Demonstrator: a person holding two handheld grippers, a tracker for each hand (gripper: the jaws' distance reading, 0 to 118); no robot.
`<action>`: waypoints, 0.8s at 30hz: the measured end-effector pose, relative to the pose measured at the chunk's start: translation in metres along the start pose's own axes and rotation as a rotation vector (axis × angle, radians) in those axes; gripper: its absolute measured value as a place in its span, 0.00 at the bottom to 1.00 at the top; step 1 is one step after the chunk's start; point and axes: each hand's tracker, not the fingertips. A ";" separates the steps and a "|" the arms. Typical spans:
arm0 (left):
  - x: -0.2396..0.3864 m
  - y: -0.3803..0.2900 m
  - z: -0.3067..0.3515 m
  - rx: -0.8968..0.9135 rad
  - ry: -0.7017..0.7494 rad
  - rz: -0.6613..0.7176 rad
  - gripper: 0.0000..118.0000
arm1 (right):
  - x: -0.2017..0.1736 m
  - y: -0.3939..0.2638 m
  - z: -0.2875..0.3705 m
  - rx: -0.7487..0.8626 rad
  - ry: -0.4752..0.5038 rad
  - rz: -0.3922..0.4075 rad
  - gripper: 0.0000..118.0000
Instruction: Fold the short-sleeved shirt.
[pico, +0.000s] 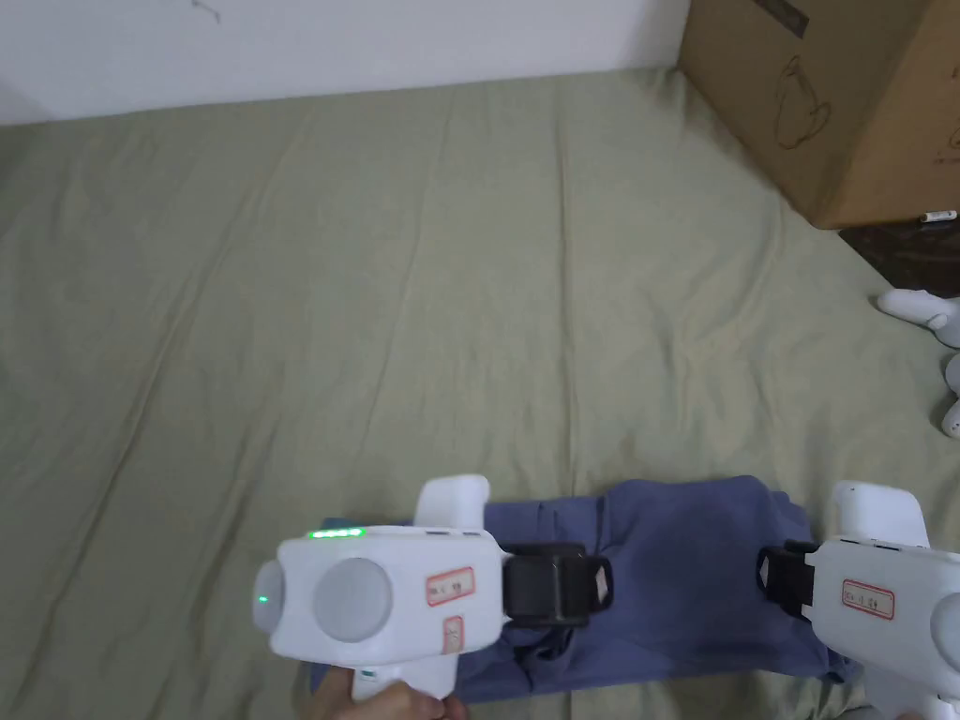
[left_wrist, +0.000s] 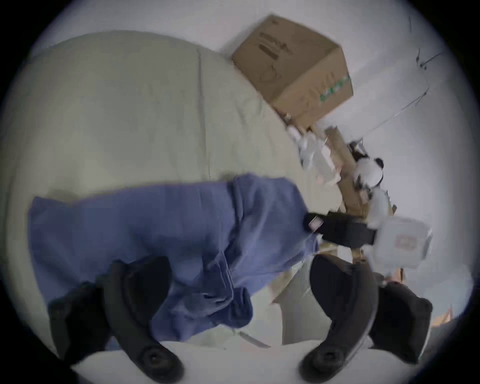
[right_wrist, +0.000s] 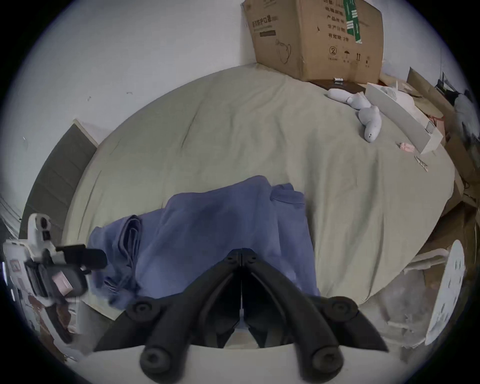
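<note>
Olive-green bed sheet (pico: 375, 281) covers the bed that serves as the work surface. 1 blue short-sleeved shirt (pico: 684, 581) lies near the front edge of the bed, already gathered into a compact, roughly rectangular bundle with a bunched roll of fabric along its left side, which suggests that the fold is well advanced. 2 grippers flank it, 1 at each end, probably so that both ends can be handled together. Left gripper (left_wrist: 239, 301): jaws spread wide over the rumpled left end, gripping nothing. Right gripper (right_wrist: 241, 256): jaws pressed together at the tips, above the near right part of the shirt; whether any cloth is caught between them cannot be judged. Background: 1 cardboard box (pico: 825, 103) at the far right corner of the bed and 1 white plush toy (pico: 937, 356) at the right edge, both well apart from the shirt.
</note>
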 end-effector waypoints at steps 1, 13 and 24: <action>0.001 0.005 0.011 0.028 0.003 -0.013 0.83 | 0.000 0.001 0.000 0.006 0.007 -0.005 0.00; -0.045 -0.018 0.015 -0.043 0.139 0.105 0.02 | -0.015 -0.008 -0.001 0.014 0.065 0.002 0.00; 0.005 -0.046 -0.043 -0.200 -0.070 0.058 0.02 | -0.008 -0.009 -0.006 -0.014 0.102 -0.033 0.00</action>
